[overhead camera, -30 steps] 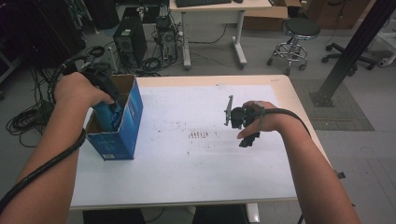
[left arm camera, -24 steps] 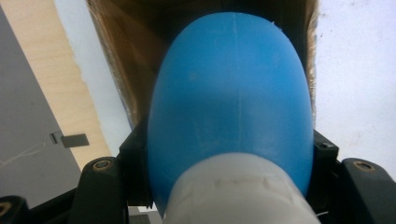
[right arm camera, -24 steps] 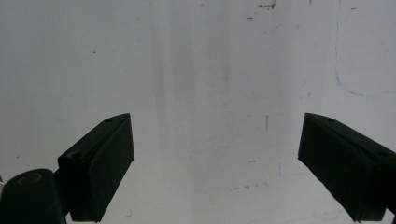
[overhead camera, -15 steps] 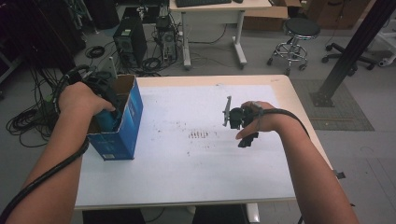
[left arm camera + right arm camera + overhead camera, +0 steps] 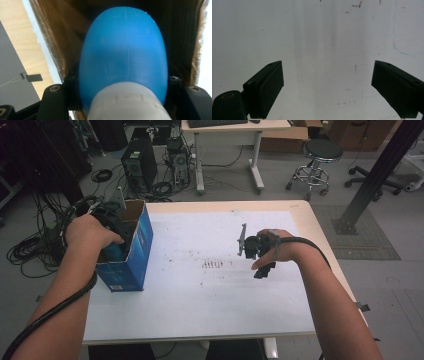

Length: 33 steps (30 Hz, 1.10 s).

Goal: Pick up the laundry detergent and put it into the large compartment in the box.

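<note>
Far left of the high view: my left gripper (image 5: 114,236) is down inside the open top of the blue cardboard box (image 5: 131,257), which stands at the left edge of the white table (image 5: 200,305). My left hand (image 5: 89,232) covers most of it there. In the left gripper view my jaws are clamped on a blue bottle (image 5: 123,52) with a white cap end (image 5: 128,102) toward the camera; brown box walls sit on both sides of it, so the bottle is inside the box, held, not let go. Whether it touches the box bottom I can't tell, too dark past it.

Step in hand, as I read it: putting the bottle into the box, near the end of the lowering.

Middle of frame: bare tabletop with a patch of small dark marks (image 5: 212,264), nothing to pick.

Right of centre: my right gripper (image 5: 253,251) hovers over the table, well apart from the box. In the right gripper view its jaws stand wide apart, nothing between them, just stained white surface.

Next move, my guess: ease the bottle down until it rests, then release and lift straight up so the jaws clear the box walls without tipping it. Right side just waits.
</note>
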Available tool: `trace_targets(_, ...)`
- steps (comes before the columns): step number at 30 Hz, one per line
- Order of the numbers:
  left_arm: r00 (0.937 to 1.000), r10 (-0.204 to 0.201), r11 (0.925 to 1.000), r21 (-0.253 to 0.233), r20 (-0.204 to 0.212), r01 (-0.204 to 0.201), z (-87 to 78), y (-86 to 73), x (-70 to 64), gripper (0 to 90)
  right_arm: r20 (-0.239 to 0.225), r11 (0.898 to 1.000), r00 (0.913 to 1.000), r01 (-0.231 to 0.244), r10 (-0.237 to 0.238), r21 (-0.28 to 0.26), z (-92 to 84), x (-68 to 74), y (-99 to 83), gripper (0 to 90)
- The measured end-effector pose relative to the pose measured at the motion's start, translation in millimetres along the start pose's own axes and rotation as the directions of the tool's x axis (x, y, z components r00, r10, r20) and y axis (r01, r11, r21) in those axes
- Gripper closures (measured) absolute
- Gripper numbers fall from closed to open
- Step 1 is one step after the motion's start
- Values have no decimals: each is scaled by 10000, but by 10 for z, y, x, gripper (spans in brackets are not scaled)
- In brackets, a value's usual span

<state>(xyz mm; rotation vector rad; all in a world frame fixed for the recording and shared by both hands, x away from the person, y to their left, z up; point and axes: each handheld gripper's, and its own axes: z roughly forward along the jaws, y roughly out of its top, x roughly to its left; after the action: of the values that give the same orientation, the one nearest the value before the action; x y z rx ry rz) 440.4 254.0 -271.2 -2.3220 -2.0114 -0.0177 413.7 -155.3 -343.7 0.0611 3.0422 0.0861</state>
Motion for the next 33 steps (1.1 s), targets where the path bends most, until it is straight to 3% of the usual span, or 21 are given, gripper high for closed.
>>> trace_targets(15, 10000, 3, 9999, -131, 95, -2, 122, -6, 12, 377, -20, 10000, 10000, 13, -13, 38, 14, 9, 9, 105)
trace_targets(33, 9998, 160, 9993, -330, 88, -158, 139, -27, 23, 374, -3, 10000, 10000, 14, -14, 27, 17, 15, 20, 104)
